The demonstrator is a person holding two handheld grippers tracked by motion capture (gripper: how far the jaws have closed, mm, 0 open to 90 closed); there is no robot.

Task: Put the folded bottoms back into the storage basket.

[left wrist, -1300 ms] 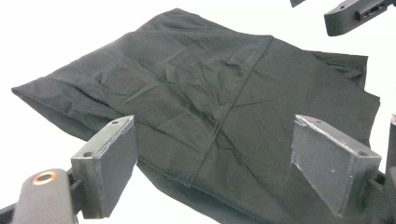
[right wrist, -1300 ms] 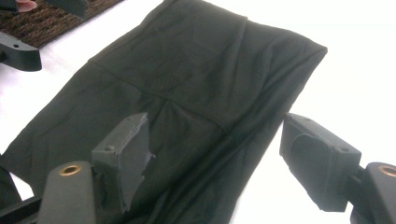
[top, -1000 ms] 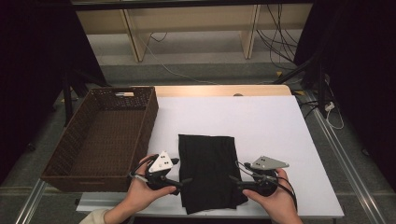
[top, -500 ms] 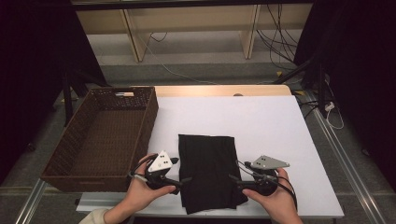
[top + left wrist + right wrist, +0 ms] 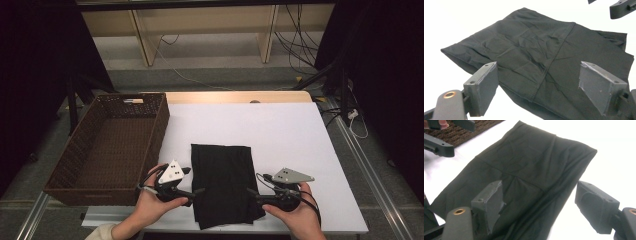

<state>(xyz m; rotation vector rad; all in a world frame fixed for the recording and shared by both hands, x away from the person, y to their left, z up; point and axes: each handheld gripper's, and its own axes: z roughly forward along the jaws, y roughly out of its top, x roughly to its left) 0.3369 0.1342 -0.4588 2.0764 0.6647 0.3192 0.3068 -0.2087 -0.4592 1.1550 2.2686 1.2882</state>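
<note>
Black cloth (image 5: 226,186), folded into a long rectangle, lies flat on the white worktop (image 5: 280,130), close to the near edge and just right of the brown wicker basket (image 5: 107,145). A seam runs across it and the fabric is lightly creased around that line; the corner nearest the person on the right side juts out a little past the rest.

On either side of the cloth's near end a hand holds a gripper. The left gripper (image 5: 197,191) sits beside the cloth's left edge, its tips pointing inward at the fabric. From the left gripper view its jaws stand wide apart with the cloth lying past and below them, nothing pinched between the pads. The right gripper (image 5: 251,192) mirrors it at the cloth's right edge, tips at the fabric's border. In the right gripper view its jaws are likewise spread, released, the cloth spreading out beyond them and the basket showing at the far corner.

The basket stands apart from both hands.
</note>
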